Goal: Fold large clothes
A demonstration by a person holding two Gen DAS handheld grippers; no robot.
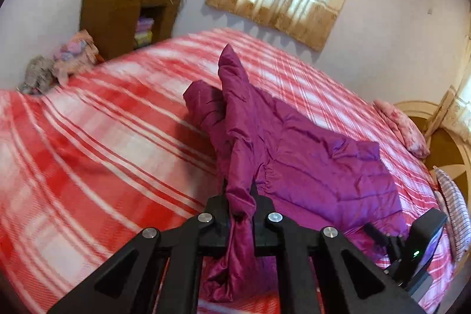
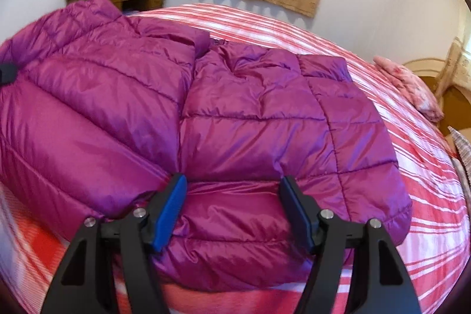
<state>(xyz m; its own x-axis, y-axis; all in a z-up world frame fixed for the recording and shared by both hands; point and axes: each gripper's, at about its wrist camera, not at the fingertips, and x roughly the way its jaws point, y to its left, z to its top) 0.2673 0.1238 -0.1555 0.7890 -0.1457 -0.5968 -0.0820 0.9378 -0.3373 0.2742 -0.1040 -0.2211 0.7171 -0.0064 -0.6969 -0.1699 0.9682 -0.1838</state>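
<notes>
Pinching a slick fold of the magenta puffer jacket point(image 1: 309, 167), the left gripper point(image 1: 240, 208) could lose it mid-lift; the right gripper point(image 2: 232, 208) hovers with jaws spread, empty, over the hem.

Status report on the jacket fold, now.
Left gripper shut on jacket edge. Right gripper open over the hem, not gripping. Bed around it unobstructed.

Black tongs point(image 2: 232, 208) — blue pads point(image 2: 169, 214), silver screws point(image 2: 326, 213)

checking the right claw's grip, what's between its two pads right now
Only the jacket: its puffy hem bulges in the gap of the open right claw, and neither pad clearly presses on it. The right wrist view shows this.
</notes>
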